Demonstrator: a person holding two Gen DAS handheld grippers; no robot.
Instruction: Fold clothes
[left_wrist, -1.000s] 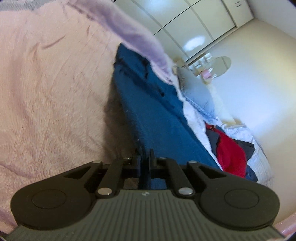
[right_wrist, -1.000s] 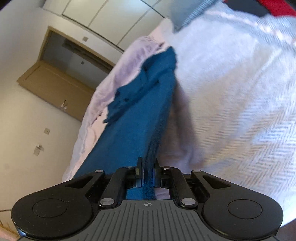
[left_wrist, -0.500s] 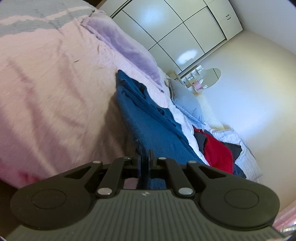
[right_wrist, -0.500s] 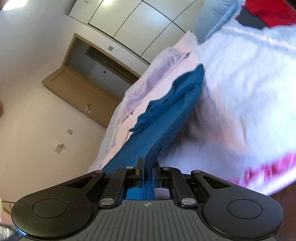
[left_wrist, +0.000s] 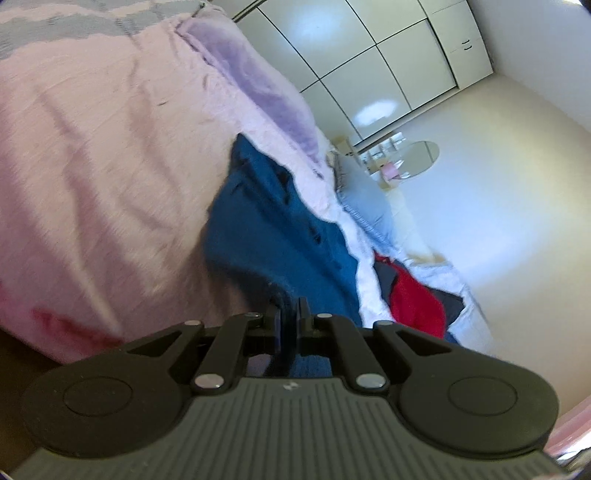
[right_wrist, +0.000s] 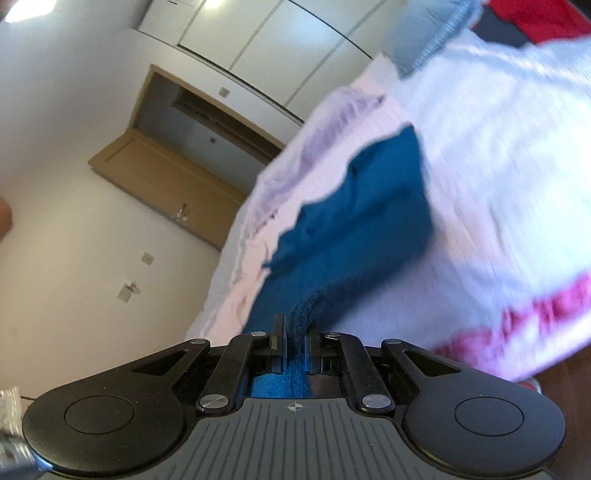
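Note:
A dark blue knitted garment (left_wrist: 273, 229) lies stretched across the pink bedspread (left_wrist: 96, 177). My left gripper (left_wrist: 288, 314) is shut on its near edge, the cloth pinched between the black fingers. In the right wrist view the same blue garment (right_wrist: 354, 221) runs away from me over the bed, and my right gripper (right_wrist: 295, 325) is shut on another part of its near edge, blue knit bunched between the pads. The stretch of cloth between the two grips is hidden below the gripper bodies.
A pile of red and dark clothes (left_wrist: 413, 295) lies further along the bed, beside a grey-blue pillow (left_wrist: 365, 199). A lilac blanket (left_wrist: 266, 85) runs along the far side. White wardrobe doors (left_wrist: 369, 66) and an open wooden door (right_wrist: 166, 177) stand behind. The bed's near edge drops to dark floor.
Both grippers have pulled back and risen, dragging the blue garment toward the bed's near edge; the bed edge and its pink trim now show in both views. Both grips stayed shut.

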